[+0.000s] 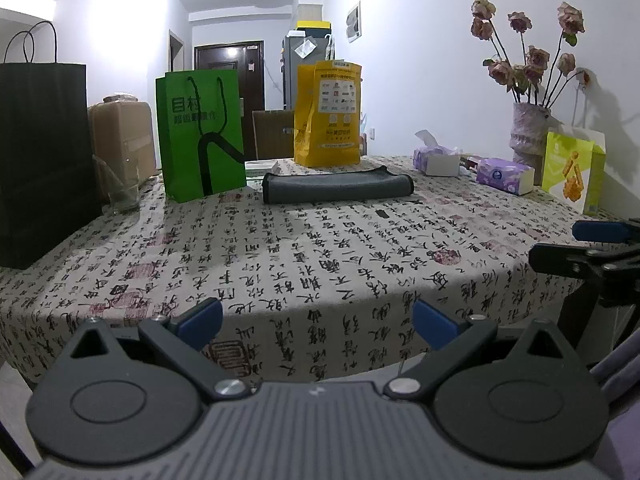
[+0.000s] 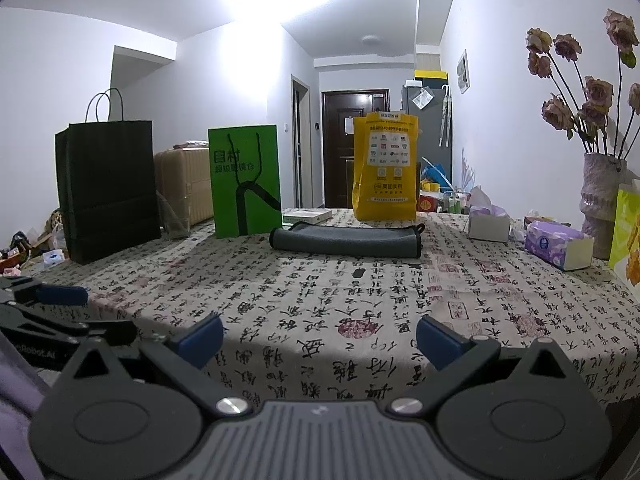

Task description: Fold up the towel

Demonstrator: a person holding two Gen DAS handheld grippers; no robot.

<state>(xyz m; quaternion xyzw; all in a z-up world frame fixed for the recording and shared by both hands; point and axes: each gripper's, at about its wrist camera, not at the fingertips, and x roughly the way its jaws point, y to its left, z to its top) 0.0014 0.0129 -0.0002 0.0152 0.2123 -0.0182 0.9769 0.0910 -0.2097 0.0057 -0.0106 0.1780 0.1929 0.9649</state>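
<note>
A big table [image 1: 328, 248] fills most of both views. It wears a pale cloth covered in black writing and red stamps.

At the far side of the table stand three paper bags. The black bag [image 1: 40, 160] is the tallest and stands on the left. The green bag [image 1: 200, 136] stands next to it, with a clear glass [image 1: 122, 196] between them. The yellow bag [image 1: 328, 114] stands further right, behind the towel.

The gray towel [image 1: 338, 188] lies flat on the table, already folded into a long strip. It sits just in front of the green and yellow bags, far from both grippers.

On the right, a vase [image 1: 528, 136] holds dried pink flowers [image 1: 528, 60]. Near it are a purple tissue pack [image 1: 506, 176] and a white tissue box [image 1: 438, 160].

The left gripper [image 1: 318, 320] hangs at the near edge of the table. Its blue fingers [image 1: 200, 318] are spread wide apart and hold nothing.

The right gripper [image 2: 320, 338] hangs beside it, also at the near edge. Its blue fingers [image 2: 438, 340] are wide apart too, with nothing between them.
</note>
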